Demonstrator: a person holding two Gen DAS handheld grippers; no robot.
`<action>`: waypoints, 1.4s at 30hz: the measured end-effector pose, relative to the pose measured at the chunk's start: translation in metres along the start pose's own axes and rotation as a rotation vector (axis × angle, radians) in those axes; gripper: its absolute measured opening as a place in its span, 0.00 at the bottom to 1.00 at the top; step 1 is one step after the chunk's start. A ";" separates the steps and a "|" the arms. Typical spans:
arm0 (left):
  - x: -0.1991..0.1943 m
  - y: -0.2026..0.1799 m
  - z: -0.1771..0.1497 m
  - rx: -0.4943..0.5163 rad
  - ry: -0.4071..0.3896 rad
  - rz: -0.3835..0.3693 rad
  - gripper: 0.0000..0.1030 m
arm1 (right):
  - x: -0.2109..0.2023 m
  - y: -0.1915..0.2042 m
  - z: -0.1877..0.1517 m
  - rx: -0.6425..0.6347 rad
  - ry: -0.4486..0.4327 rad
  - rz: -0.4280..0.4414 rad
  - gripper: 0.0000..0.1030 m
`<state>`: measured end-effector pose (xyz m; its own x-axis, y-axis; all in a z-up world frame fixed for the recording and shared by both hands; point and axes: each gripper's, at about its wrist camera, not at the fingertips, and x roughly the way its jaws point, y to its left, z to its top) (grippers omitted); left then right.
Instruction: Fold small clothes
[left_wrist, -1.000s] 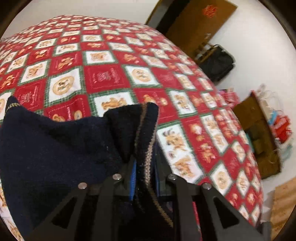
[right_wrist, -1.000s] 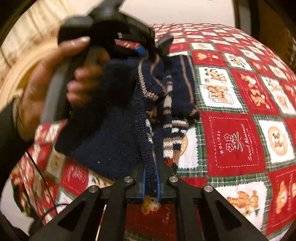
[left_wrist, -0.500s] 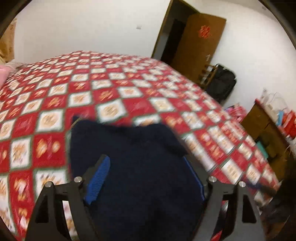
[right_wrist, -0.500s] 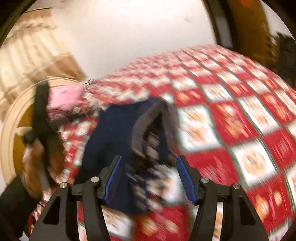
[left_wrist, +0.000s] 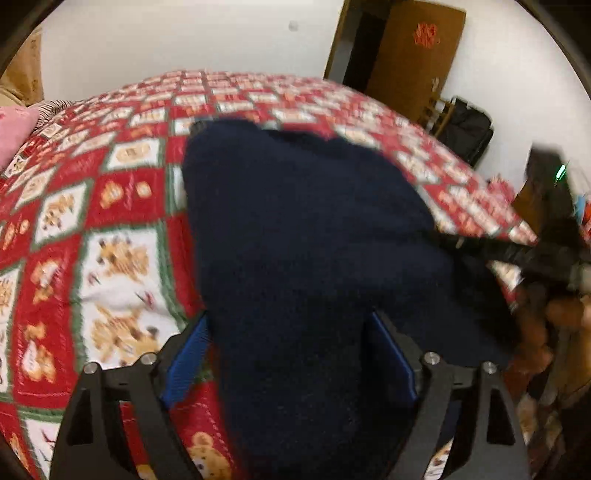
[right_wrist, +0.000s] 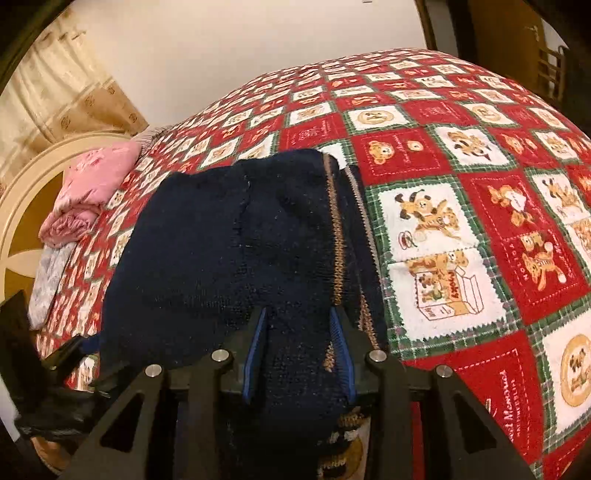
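Note:
A navy knitted sweater (left_wrist: 295, 221) lies folded on the red Christmas-print bedspread (left_wrist: 122, 258). My left gripper (left_wrist: 290, 362) hovers over its near end; the jaws stand wide and are still opening, with fabric between them but the pads off it. In the right wrist view the sweater (right_wrist: 221, 240) shows its tan-striped hem along the right side. My right gripper (right_wrist: 299, 350) straddles the near edge; its jaws are closing with knit between the blue pads, and I see no firm pinch. The bedspread (right_wrist: 480, 184) spreads out to the right.
Pink folded cloth (right_wrist: 92, 184) and a cream headboard (right_wrist: 22, 192) sit at the bed's head. A brown door (left_wrist: 413, 55) and a black bag (left_wrist: 465, 129) stand beyond the bed. A hand (left_wrist: 561, 314) holding the other gripper shows at the right edge.
Both grippers let go of the sweater edges they were pinching and pulled back. The sweater dropped flat and folded onto the bed. The left jaws spread wide; the right ones opened, then narrowed.

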<state>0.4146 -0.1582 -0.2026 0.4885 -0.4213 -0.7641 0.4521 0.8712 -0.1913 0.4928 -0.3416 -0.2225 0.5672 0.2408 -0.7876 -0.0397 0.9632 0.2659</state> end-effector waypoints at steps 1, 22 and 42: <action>0.003 -0.003 -0.001 0.003 0.000 0.008 0.86 | 0.001 0.003 0.000 -0.011 0.000 -0.015 0.35; -0.008 0.001 -0.016 0.006 0.043 0.042 0.88 | -0.040 0.061 -0.089 -0.277 0.020 -0.094 0.39; -0.018 -0.002 -0.035 0.005 0.024 0.010 0.88 | 0.020 0.107 0.009 -0.314 0.087 -0.182 0.39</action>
<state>0.3792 -0.1442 -0.2101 0.4745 -0.4066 -0.7807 0.4510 0.8740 -0.1811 0.5072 -0.2343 -0.2053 0.5168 0.0589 -0.8541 -0.2030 0.9776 -0.0555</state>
